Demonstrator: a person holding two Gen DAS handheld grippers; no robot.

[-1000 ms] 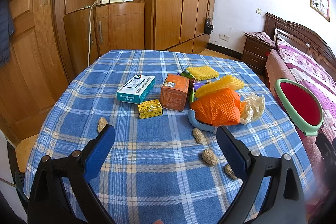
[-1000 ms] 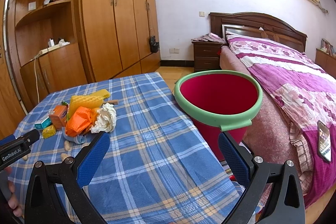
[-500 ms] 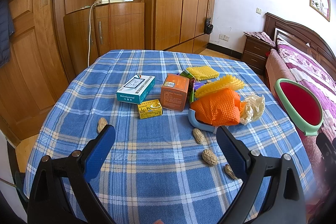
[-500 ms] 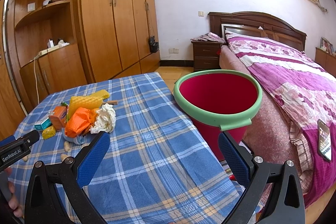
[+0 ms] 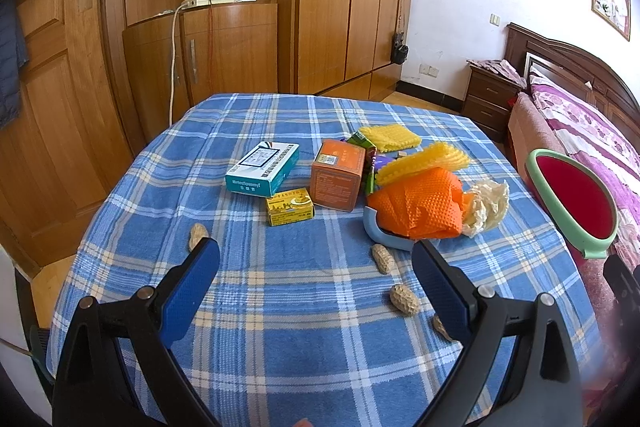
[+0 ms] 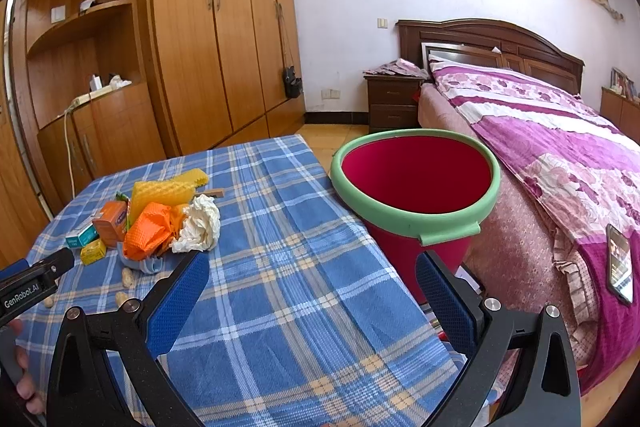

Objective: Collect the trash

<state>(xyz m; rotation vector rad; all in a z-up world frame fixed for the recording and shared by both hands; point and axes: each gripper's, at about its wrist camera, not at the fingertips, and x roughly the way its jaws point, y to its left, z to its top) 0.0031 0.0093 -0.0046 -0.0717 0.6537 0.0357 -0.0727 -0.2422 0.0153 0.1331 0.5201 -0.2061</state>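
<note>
From the left wrist, the left gripper (image 5: 316, 259) hangs above the plaid cloth (image 5: 280, 327) with its jaws spread wide and nothing between them. Using the orange box (image 5: 337, 174) as landmark: a teal box (image 5: 262, 169) lies to its left, a small yellow box (image 5: 290, 211) just in front, orange mesh (image 5: 420, 207) and crumpled tissue (image 5: 486, 207) to its right, and peanuts (image 5: 405, 299) scattered nearer the camera. From the right wrist, the right gripper (image 6: 310, 275) is likewise wide open and empty; the red bin (image 6: 416, 183) stands well right of the orange box (image 6: 111, 221), beyond the cloth's edge. A good first pick is probably a light piece at the pile's rim, such as the tissue, pinched at its bulk so nothing drags along.
</note>
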